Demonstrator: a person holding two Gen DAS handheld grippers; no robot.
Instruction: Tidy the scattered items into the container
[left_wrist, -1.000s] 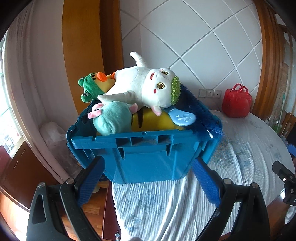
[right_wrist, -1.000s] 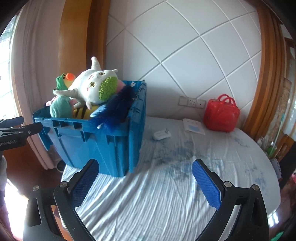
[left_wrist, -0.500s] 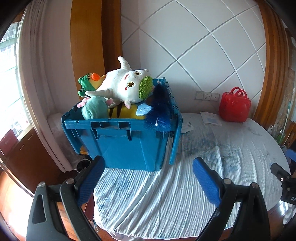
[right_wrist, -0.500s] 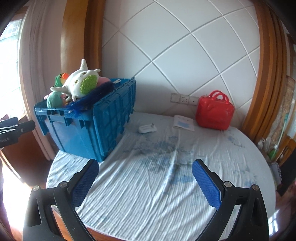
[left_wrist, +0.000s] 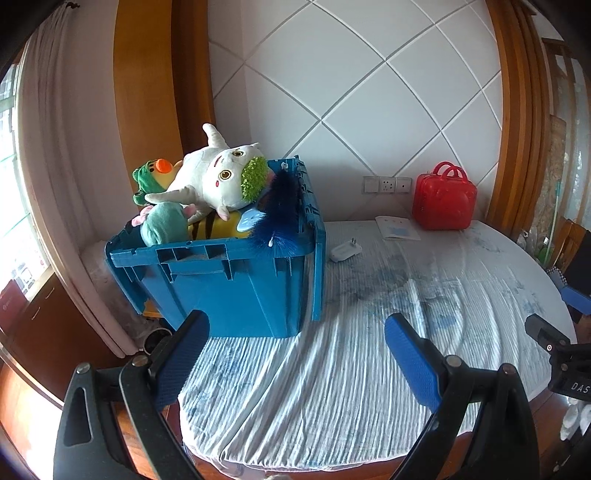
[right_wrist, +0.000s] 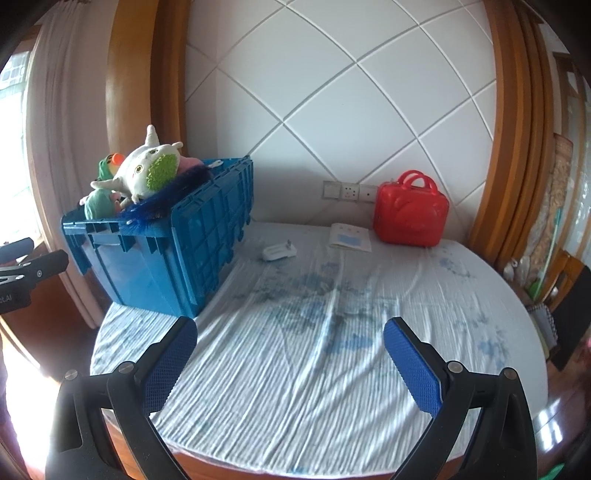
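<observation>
Striped bedsheet (right_wrist: 295, 369) | blue crate (left_wrist: 236, 288) heaped, plush toys | both grippers apparently empty

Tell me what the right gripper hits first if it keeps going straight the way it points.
Probably the bare tablecloth: the open right gripper angles down at it, nothing between. The blue crate sits off to its left.

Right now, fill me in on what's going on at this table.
A person holds a tool in each hand, and both the left tool and the right tool are open and empty above the striped cloth. The blue crate at the table's left side is piled with soft toys and a blue brush. A white plug, a leaflet and a red case lie outside the crate.
</observation>
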